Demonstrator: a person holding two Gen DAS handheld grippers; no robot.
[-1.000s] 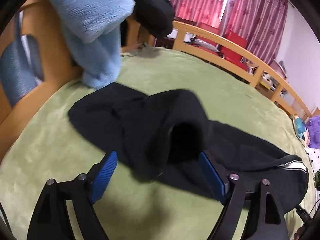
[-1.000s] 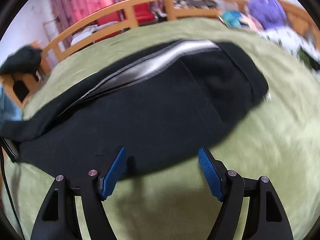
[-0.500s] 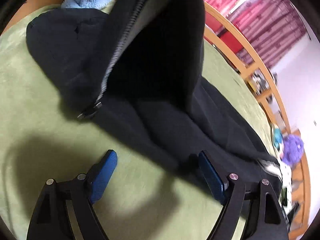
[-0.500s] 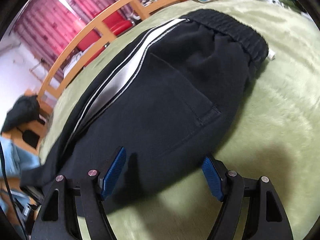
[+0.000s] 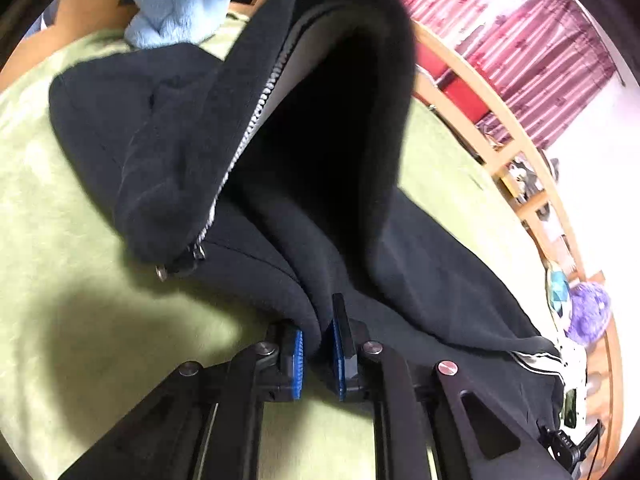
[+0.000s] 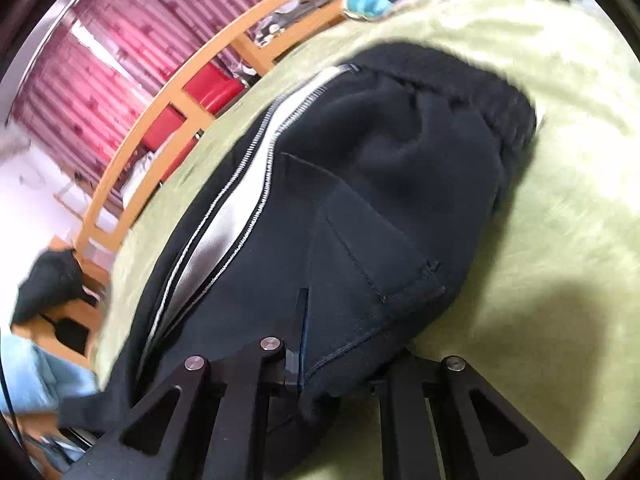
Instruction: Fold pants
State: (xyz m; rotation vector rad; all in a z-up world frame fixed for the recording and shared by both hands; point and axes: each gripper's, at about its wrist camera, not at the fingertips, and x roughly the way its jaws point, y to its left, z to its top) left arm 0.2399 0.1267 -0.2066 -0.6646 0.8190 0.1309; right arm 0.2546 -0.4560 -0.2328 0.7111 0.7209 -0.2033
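Note:
Black pants [image 5: 328, 184] with a silver-white side stripe lie on a green bed cover [image 5: 60, 240]. My left gripper [image 5: 319, 354] is shut on a fold of the pants' near edge, and the leg end rises in a hump ahead of it. In the right wrist view the pants [image 6: 384, 208] show the waistband at the far right and a back pocket. My right gripper [image 6: 320, 364] is shut on the pants' near edge below the pocket; the cloth hides its right finger.
A light blue plush cloth [image 5: 180, 0] hangs at the bed's far left end. A wooden bed rail [image 5: 500, 120] runs along the far side, with red curtains [image 6: 132, 60] behind. A purple toy [image 5: 590, 316] and small items lie at the right end.
Both grippers were open a second ago and half a second ago. Both have now closed on the near edge of the pants, and the cloth bunches up between their pads.

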